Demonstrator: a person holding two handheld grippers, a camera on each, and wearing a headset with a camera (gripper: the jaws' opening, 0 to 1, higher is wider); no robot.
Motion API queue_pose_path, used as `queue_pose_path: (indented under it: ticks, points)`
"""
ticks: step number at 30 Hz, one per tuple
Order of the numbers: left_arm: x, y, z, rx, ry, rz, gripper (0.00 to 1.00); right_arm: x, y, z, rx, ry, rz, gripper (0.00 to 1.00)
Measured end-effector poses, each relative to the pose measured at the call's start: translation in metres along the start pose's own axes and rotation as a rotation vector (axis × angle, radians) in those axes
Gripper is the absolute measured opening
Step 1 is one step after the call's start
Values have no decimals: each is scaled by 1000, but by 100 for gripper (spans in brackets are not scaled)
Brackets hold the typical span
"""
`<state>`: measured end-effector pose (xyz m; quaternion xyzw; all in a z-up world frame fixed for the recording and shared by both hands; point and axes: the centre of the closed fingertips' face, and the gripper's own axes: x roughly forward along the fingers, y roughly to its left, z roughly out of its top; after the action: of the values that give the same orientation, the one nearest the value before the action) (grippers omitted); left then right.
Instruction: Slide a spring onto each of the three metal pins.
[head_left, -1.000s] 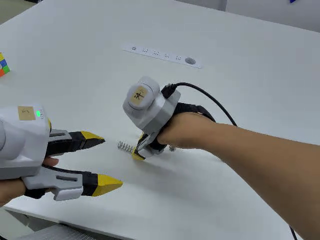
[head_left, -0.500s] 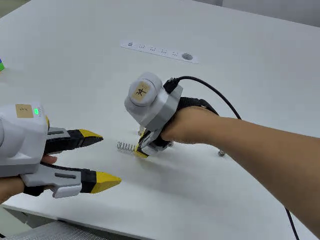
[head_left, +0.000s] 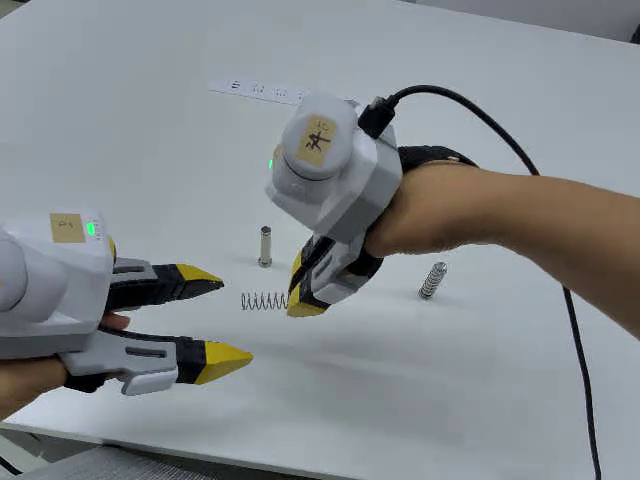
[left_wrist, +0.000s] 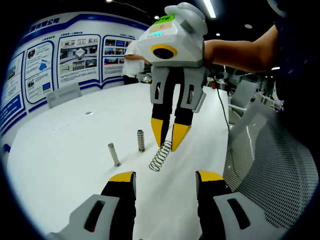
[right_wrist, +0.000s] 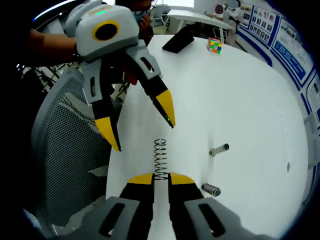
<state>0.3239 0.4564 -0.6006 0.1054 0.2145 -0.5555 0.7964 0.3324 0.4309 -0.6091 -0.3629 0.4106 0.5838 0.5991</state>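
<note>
Our right tool (head_left: 303, 303) is pinching one end of a spring (head_left: 264, 300), near a bare upright pin (head_left: 265, 246) on the white surface (head_left: 150, 130). Our left tool (head_left: 234, 318) hangs spread nearby, holding nothing. A second pin (head_left: 432, 280) already wears its own spring.

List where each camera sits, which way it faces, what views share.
Head view: on the headset, looking forward and down at the table; the left hand-held gripper, right hand-held gripper and a forearm show.
Left gripper view: on the left hand-held gripper, facing along its open jaws at the right one.
Right gripper view: on the right hand-held gripper, facing along its jaws, shut on the spring, toward the left one.
Shared: all three see the spring and bare pin.
</note>
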Motion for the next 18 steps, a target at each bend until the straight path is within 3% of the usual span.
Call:
queue_pose_path:
  ticks: [7,18]
  points:
    - [10,-15,6,44,-5,-58,41,-11,22,-7,-40,28,31,11]
    - [15,-21,11,91,-9,-96,27,-16,24,-4,-56,31,38,11]
